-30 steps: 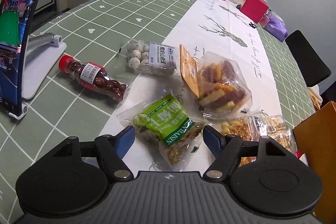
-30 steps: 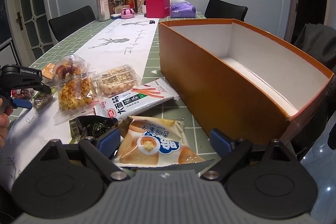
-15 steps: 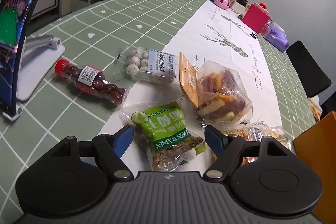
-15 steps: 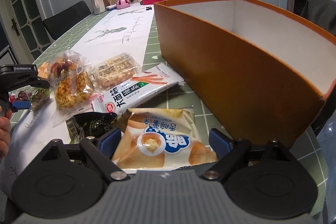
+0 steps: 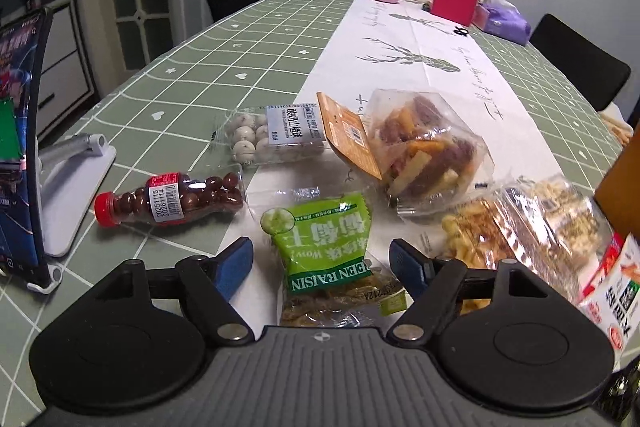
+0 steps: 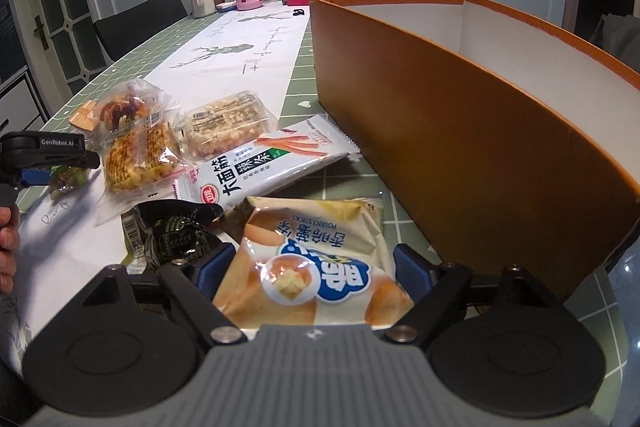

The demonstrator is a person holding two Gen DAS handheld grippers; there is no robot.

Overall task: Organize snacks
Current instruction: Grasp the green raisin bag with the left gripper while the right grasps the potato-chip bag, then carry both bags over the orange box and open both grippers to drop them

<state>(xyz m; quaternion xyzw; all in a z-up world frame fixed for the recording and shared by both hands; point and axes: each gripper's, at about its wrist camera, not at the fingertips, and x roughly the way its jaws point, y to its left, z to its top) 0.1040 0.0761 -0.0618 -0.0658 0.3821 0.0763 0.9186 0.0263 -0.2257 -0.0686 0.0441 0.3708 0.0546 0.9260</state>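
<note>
Left gripper (image 5: 321, 258) jaws closing around raisin bag (image 5: 326, 241) on table (image 5: 208, 67), pads not yet touching, right gripper (image 6: 308, 269) closing around potato-stick bag (image 6: 316, 259), orange box (image 6: 460, 131) just beside

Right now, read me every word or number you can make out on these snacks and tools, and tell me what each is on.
"REEN RAISIN", first letter hidden: green raisin bag.
"20251115 20261114": label on the bottle of brown balls.
"POTATO STICKS": chip bag.
"GenRobot.AI": left gripper, seen from the right wrist.
Chinese print on the white packet and the box of white balls: I can't read it reliably.
</note>
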